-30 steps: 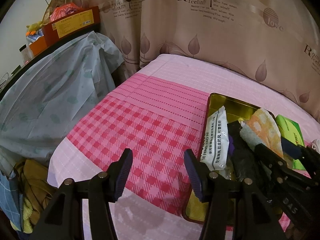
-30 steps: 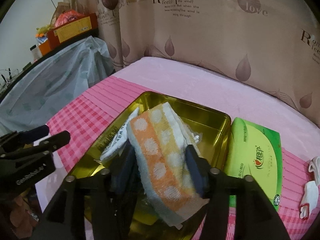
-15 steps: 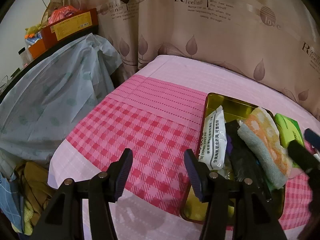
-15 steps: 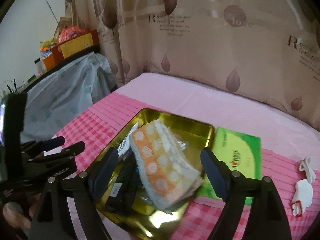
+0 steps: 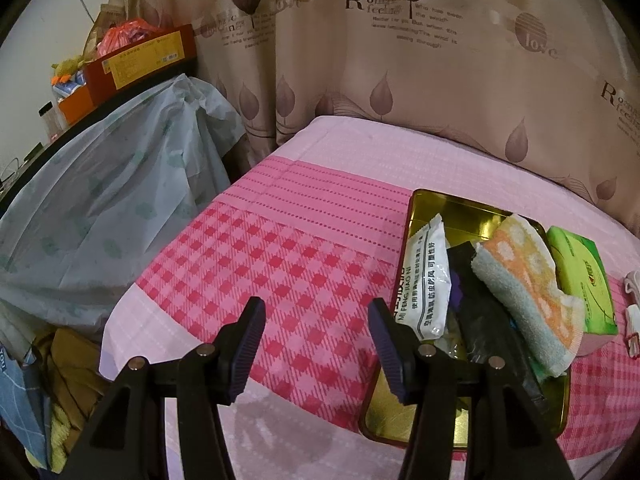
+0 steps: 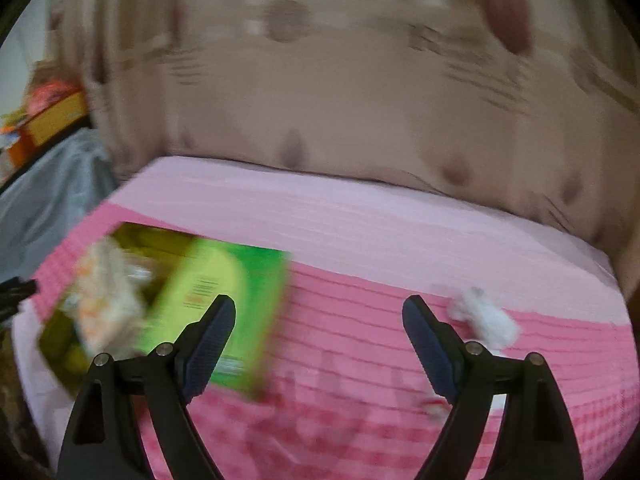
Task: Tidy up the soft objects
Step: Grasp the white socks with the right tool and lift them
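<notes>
A gold tin tray (image 5: 452, 208) lies on the pink bed. It holds a white sachet (image 5: 426, 276), a dark wrapped item (image 5: 486, 320) and a folded orange-and-white spotted towel (image 5: 524, 280). A green tissue pack (image 5: 582, 276) rests against the tray's right side. My left gripper (image 5: 316, 344) hovers open and empty over the checked sheet, left of the tray. The right wrist view is blurred by motion: my right gripper (image 6: 318, 344) is open with nothing between its fingers, the towel (image 6: 108, 304), tray (image 6: 60, 336) and green pack (image 6: 224, 308) to its left, a white soft item (image 6: 486, 318) to its right.
A beige leaf-print curtain (image 5: 400, 80) hangs behind the bed. A pale plastic-covered mound (image 5: 104, 208) stands to the left, with orange boxes (image 5: 136, 60) on a shelf above it. Clothes (image 5: 64, 380) are piled at the lower left. Small white pieces (image 5: 632, 312) lie at the far right.
My right gripper let go of the spotted towel, opened wide and swung right, away from the tray toward the white item. The towel now lies in the tray. The left gripper stayed put.
</notes>
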A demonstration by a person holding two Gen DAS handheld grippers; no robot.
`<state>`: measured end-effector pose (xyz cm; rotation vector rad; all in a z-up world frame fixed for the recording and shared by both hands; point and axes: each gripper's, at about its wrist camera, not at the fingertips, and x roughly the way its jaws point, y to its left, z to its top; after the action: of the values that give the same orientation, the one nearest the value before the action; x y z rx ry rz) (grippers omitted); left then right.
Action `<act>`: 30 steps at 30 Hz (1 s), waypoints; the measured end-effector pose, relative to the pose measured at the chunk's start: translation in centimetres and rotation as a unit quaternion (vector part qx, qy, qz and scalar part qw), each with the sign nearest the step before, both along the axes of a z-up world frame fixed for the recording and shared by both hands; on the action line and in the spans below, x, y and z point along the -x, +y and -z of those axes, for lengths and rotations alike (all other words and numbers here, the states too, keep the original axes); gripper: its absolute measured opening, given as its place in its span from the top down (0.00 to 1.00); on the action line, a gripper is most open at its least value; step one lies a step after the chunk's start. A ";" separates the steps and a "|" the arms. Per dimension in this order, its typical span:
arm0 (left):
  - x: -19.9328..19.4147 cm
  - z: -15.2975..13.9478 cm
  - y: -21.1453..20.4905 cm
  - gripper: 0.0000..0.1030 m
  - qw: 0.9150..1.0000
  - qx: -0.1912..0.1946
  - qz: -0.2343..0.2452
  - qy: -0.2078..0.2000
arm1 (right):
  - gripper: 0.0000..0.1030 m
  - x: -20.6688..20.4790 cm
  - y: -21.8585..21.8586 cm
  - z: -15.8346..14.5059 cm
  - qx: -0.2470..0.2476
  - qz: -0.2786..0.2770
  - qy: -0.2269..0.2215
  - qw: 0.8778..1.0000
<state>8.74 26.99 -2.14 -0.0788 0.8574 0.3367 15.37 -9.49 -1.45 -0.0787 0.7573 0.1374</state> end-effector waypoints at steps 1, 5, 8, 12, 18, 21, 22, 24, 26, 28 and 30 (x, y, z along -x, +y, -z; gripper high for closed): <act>0.0 0.0 -0.1 0.47 1.000 -0.002 0.001 0.000 | 0.19 -0.3 -1.2 0.4 0.005 0.010 0.002 1.000; -0.1 0.1 -0.5 0.47 1.000 -0.011 0.009 -0.002 | 0.19 -2.1 -6.7 2.6 0.028 0.050 0.024 0.998; -0.2 0.1 -0.9 0.47 1.000 -0.012 0.020 -0.004 | 0.19 -3.1 -9.1 4.2 0.037 0.063 0.038 0.997; -0.2 0.3 -1.8 0.47 0.999 -0.012 0.036 -0.002 | 0.20 -4.7 -10.8 6.1 0.034 0.067 0.051 0.996; 0.3 -1.3 -5.5 0.47 0.995 -0.036 0.087 -0.020 | 0.32 -7.2 -11.9 8.7 0.035 0.072 0.067 0.995; 0.2 -2.0 -8.5 0.47 0.991 -0.046 0.121 -0.022 | 0.44 -7.9 -12.6 9.3 0.022 0.075 0.071 0.994; 0.1 -2.3 -9.8 0.47 0.989 -0.047 0.136 -0.025 | 0.51 -8.0 -12.9 9.5 0.022 0.076 0.069 0.995; -0.2 -2.9 -12.5 0.47 0.984 -0.046 0.168 -0.028 | 0.61 -8.0 -13.2 9.6 0.019 0.072 0.066 0.995; -0.6 -3.1 -15.1 0.47 0.979 -0.040 0.198 -0.030 | 0.74 -7.5 -13.5 9.2 0.015 0.075 0.057 0.995; -1.0 -3.1 -17.7 0.47 0.974 -0.035 0.224 -0.029 | 0.78 -6.9 -14.2 9.0 0.008 0.080 0.051 0.995; -1.6 -2.9 -21.0 0.47 0.965 -0.029 0.259 -0.025 | 0.81 -5.7 -15.0 8.5 0.000 0.088 0.042 0.995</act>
<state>10.34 6.01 0.78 0.1895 0.7860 -0.1312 21.09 -24.44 -9.98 -0.0052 0.8441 -0.0269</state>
